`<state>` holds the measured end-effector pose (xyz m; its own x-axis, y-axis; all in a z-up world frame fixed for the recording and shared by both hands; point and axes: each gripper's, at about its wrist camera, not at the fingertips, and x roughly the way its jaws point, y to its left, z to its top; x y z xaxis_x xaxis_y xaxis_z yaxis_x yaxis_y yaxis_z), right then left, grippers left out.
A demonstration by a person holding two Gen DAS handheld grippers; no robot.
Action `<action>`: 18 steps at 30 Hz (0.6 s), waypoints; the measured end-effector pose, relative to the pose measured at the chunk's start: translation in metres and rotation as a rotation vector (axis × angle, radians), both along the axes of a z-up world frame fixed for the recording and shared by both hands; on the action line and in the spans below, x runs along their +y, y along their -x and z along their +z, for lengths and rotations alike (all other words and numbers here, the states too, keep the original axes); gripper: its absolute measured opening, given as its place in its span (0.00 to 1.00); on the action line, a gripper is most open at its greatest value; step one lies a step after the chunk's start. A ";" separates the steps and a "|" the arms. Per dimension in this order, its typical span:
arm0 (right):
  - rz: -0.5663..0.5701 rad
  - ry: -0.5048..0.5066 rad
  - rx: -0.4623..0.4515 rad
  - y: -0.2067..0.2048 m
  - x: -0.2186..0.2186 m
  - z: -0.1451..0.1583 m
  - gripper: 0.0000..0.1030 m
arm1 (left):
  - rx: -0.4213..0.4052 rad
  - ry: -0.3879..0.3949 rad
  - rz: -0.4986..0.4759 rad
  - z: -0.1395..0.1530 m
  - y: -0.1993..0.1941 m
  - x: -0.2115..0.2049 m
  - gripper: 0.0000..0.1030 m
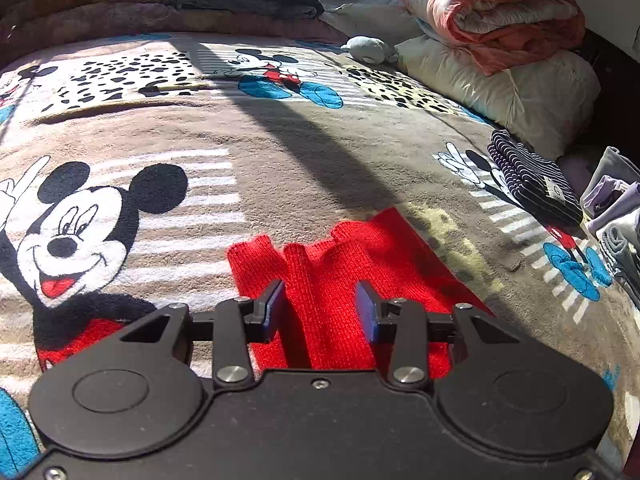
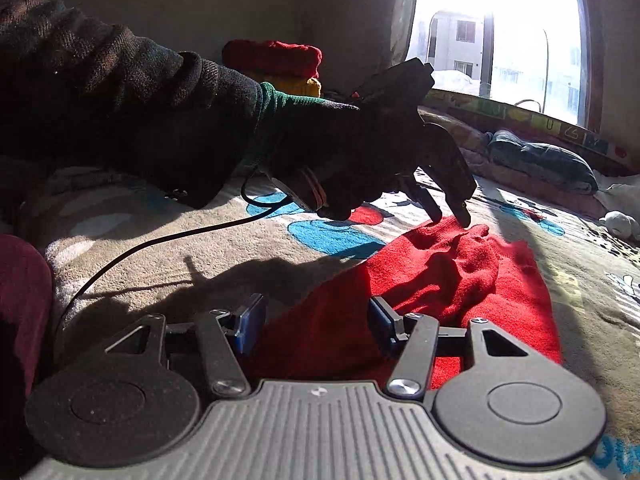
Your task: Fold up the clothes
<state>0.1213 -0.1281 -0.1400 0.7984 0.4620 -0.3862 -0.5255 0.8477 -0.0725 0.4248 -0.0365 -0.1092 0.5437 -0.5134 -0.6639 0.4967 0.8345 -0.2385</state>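
Red knitted garment (image 1: 340,280) lies rumpled on a cartoon-print blanket (image 1: 240,128), directly ahead of both grippers. Left gripper (image 1: 320,304) hovers over its near edge with jaws spread wide and nothing between them — its fingertips (image 2: 462,214), seen from the right wrist, touch the cloth's far edge. Right gripper (image 2: 316,324) is also wide open and empty, red fabric just ahead of its pads.

Sunlight from a bright window (image 2: 496,32) falls across a bed's cartoon-mouse blanket (image 1: 248,128), rolled quilts (image 1: 496,12) behind.
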 end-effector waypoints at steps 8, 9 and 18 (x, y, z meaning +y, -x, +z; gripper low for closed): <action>0.022 -0.068 -0.026 -0.002 -0.001 0.012 0.59 | 0.038 0.014 -0.075 -0.001 -0.027 -0.007 0.16; 0.032 -0.075 -0.031 -0.003 -0.001 0.013 0.60 | 0.034 0.012 -0.089 -0.001 -0.027 -0.008 0.04; 0.103 0.021 0.109 -0.017 0.015 -0.005 0.62 | -0.063 0.148 0.036 -0.001 -0.026 0.014 0.02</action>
